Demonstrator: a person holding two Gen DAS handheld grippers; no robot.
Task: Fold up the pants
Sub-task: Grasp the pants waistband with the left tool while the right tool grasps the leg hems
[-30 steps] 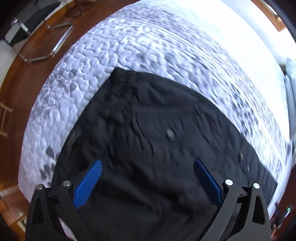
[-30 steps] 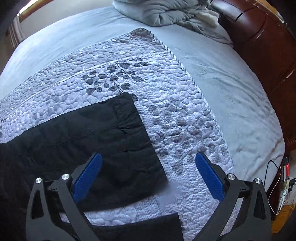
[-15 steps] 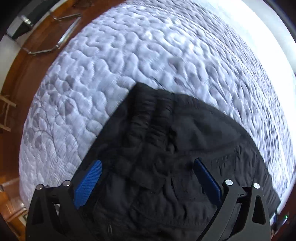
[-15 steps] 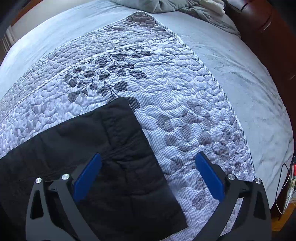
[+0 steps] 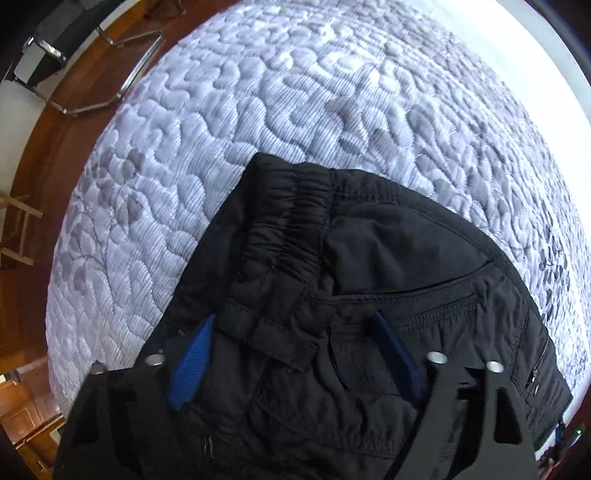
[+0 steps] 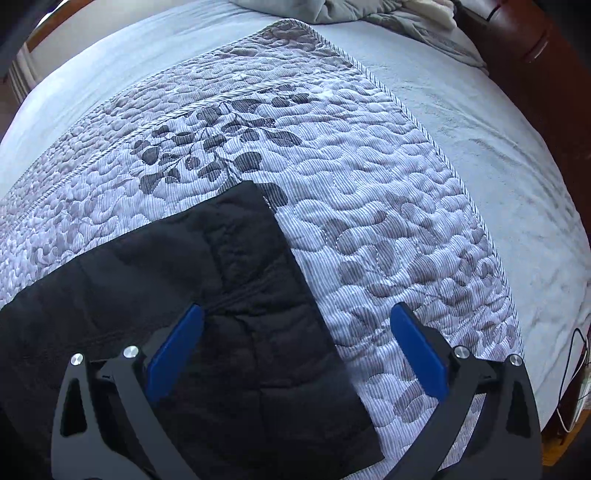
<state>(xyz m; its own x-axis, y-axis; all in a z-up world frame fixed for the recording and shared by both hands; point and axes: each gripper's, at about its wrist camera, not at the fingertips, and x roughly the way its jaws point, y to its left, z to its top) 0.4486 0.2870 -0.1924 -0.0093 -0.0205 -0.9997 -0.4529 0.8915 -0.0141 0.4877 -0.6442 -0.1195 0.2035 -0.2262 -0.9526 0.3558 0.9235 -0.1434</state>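
Black pants [image 5: 369, 280] lie flat on the quilted bedspread [image 5: 258, 110], the left tool [image 5: 291, 325] spread wide over the waistband at 12 o'clock, while the right tool [image 6: 295, 314] gapes empty above the leg hem [image 6: 288, 266], a crumpled blanket [image 6: 369, 11] beyond.

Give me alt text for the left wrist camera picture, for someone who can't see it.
Open left claw hovers low over the waistband end of black pants lying on a grey quilt, its blue fingers spread over the fabric. Wood floor and a metal chair frame show at upper left.
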